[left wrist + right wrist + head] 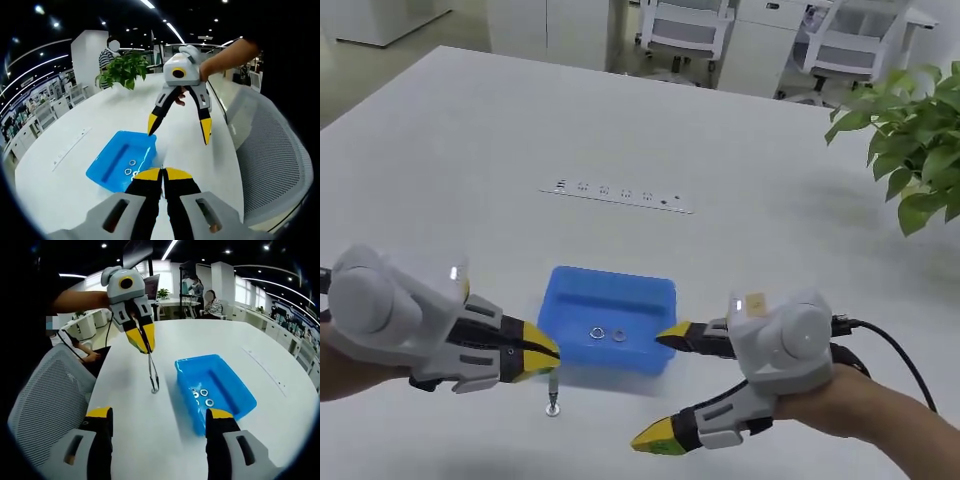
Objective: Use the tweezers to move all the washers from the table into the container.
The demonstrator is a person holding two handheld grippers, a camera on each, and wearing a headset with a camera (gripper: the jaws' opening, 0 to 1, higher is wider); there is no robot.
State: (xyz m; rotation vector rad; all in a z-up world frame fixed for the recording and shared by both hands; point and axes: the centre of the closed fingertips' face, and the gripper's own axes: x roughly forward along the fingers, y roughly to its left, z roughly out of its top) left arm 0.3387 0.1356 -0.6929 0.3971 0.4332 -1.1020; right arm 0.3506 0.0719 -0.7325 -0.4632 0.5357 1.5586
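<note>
Left gripper, at the near left of the head view, is clenched on the tweezers, which hang almost upright from its yellow tips down to the table. At their points sits what looks like a washer, just on the near side of the blue container. Two washers already lie inside. The right gripper waits at the near right with its jaws spread and nothing between them, one tip close to the container's right wall. From the left gripper view, its own jaws are pressed together at the bottom, and the container lies just beyond and to the left, washers on its floor. The right gripper view looks across at the left gripper and the tweezers, long axis steep, tips on the table beside the container. The move to come turns on this short gap: the container lies just far and right of the tweezers' tips, and the left gripper is the nearer one, so likely a lift over the near wall.
</note>
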